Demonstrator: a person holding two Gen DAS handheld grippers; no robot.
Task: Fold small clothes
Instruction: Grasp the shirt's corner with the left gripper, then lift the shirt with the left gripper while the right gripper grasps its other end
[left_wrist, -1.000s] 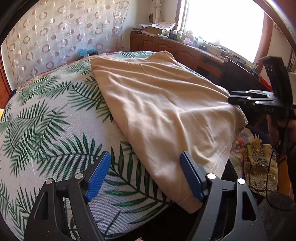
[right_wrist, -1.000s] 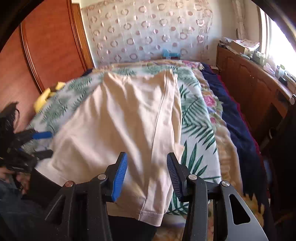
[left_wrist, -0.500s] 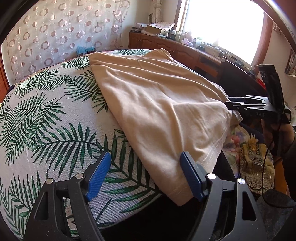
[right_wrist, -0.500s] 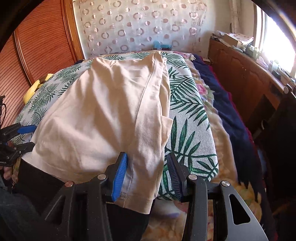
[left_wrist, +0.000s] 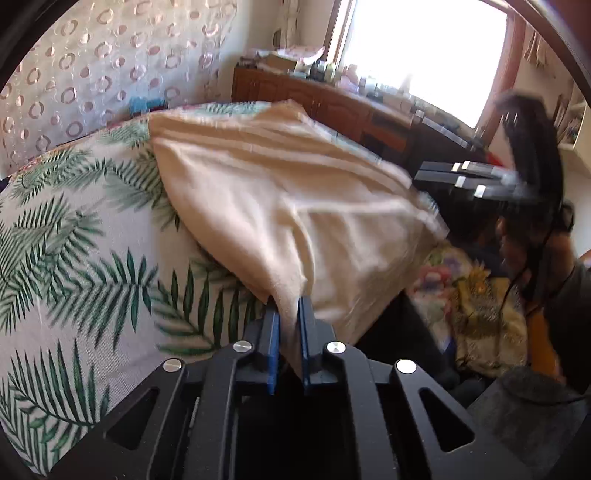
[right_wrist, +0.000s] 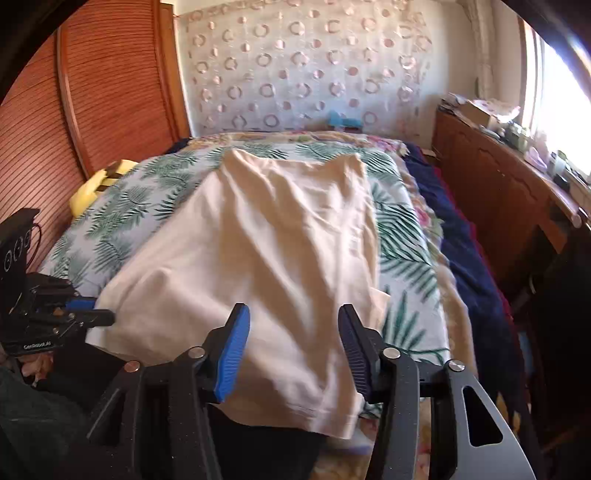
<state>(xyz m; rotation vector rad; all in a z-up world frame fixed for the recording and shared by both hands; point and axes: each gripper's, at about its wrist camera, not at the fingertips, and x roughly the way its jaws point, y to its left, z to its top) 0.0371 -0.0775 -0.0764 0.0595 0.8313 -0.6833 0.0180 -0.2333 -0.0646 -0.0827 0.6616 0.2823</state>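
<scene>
My left gripper (left_wrist: 289, 314) is closing, its blue pads pinching the near hem corner of the cream garment (left_wrist: 280, 199) — cloth bunches up between them. My right gripper (right_wrist: 293, 332) stands apart and is opening, with the other hem corner lying loose between its pads. The garment is wrinkled, spread on the palm-leaf bedspread (right_wrist: 402, 236) — its long axis runs away from me toward the circle-patterned curtain (right_wrist: 314, 62).

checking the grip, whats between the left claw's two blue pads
A bunched edge of the beige garment is pinched between the left claw pads, shown in the left wrist view.
</scene>
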